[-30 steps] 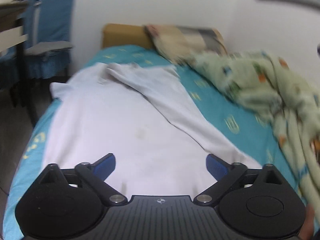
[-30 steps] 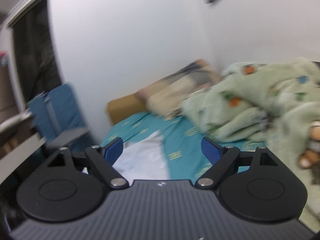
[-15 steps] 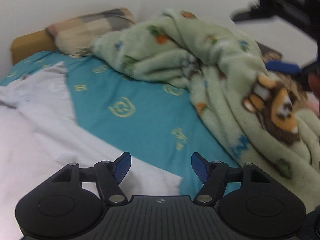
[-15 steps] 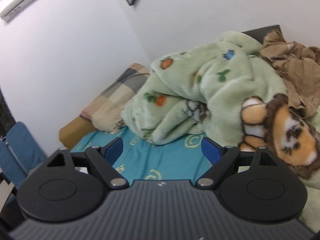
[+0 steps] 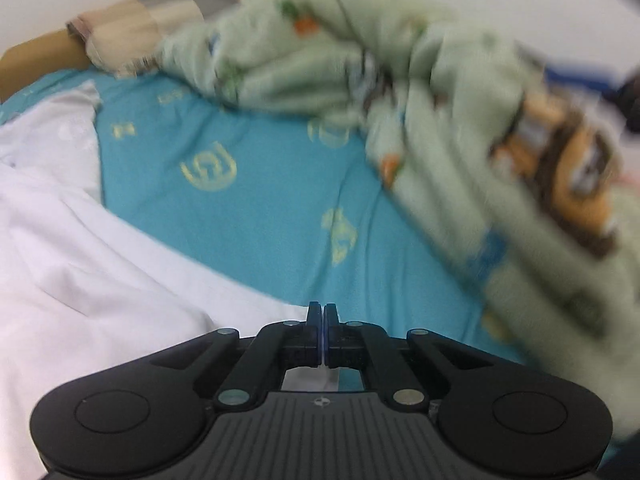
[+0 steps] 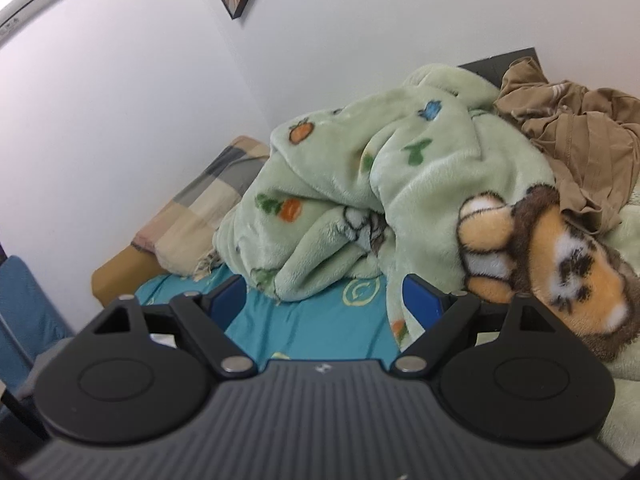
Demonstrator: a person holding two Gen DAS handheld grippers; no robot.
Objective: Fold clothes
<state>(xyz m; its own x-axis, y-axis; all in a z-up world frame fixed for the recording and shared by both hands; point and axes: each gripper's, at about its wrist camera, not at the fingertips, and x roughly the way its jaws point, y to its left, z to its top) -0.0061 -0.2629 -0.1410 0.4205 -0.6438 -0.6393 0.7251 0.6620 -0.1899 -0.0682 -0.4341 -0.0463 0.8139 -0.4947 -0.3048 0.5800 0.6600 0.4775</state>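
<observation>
A white garment (image 5: 80, 264) lies spread over the left part of the teal bedsheet (image 5: 256, 208), its near right edge running under the left gripper (image 5: 319, 312). That gripper's fingers are pressed together right at the garment's corner; the cloth shows just beneath and behind the tips, but whether fabric is actually pinched between them cannot be told. Right of the garment the bare sheet runs up to a checked pillow (image 5: 152, 28) at the headboard end, and further right a pale green fleece blanket (image 5: 440, 92) is heaped, blurred here. In the right wrist view, the right gripper (image 6: 324, 300) is held above the bed with its blue pads wide apart, nothing between them, facing the blanket (image 6: 380, 184) and a crumpled brown garment (image 6: 576, 136) on top of it.
</observation>
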